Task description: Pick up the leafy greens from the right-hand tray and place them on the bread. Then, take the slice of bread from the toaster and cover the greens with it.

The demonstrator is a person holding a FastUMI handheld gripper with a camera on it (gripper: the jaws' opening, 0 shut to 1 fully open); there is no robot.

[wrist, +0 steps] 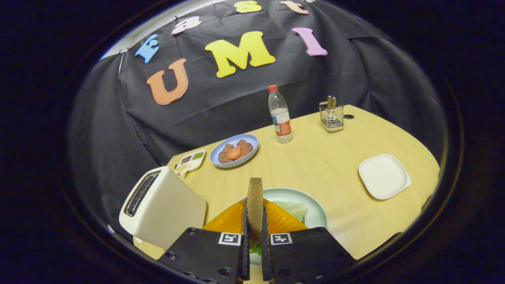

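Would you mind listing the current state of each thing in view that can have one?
gripper: shut on the bread slice
bread slice: held on edge above the green plate
green plate: loaded with greens and an orange slice
toaster: slots look empty
water bottle: upright, capped
white tray: bare

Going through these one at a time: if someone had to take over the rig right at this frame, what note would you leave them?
Gripper: shut on the bread slice, held upright on edge between the fingers.
Toaster: beside the gripper, slots look empty.
Plate: just ahead, under the held slice; leafy greens lie on it with an orange sheet over the stack. The bottom bread is hidden.
White tray: bare.
Done: greens moved, slice taken from the toaster.
Left: lay the slice flat over the greens and release.
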